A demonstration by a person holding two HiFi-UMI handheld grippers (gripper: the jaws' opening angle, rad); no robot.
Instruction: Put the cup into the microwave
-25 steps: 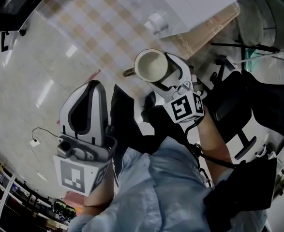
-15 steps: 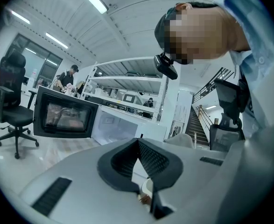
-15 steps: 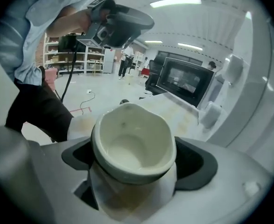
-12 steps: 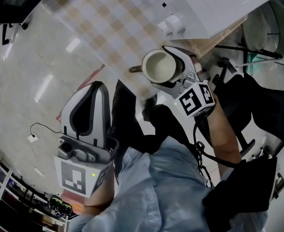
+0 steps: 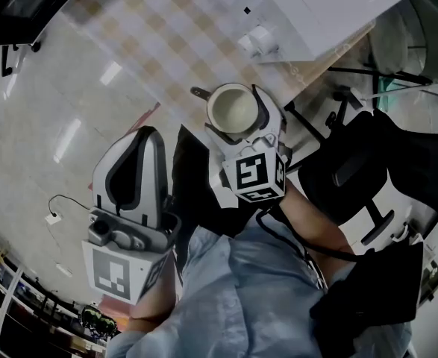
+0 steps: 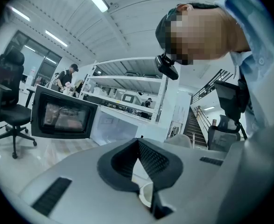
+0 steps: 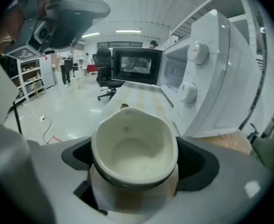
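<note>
Rolled since a second ago, the right gripper (image 5: 237,112) now has its marker cube (image 5: 252,174) straight on the near side of the cup, where before the cube sat off to the near right. More of the microwave's white top has also come into the head view. The left gripper has not shifted.

The right gripper's jaws stand wide, with the dark pads (image 7: 200,164) against the two sides of the cup (image 7: 133,148), so the cup is gripped between them. The cup is cream inside, empty and mouth up. Its small handle (image 5: 198,92) points to the far left. It is over the near edge of the table (image 5: 151,28), which is covered in a pale checked cloth. Whether its foot touches the cloth cannot be made out.

Just to the far right of the cup stands the white microwave (image 7: 221,69). Its two round knobs (image 7: 198,52) are on the end of its front nearest the cup. Its dark-windowed door (image 7: 134,65) is swung open at the far end.

To the left, well apart from the cup, the left gripper (image 5: 145,136) is over the shiny floor (image 5: 47,125). Its jaws are closed tip to tip with nothing between them. The person's light blue shirt (image 5: 241,289) fills the near side, and a black office chair (image 5: 345,170) stands to the right.
</note>
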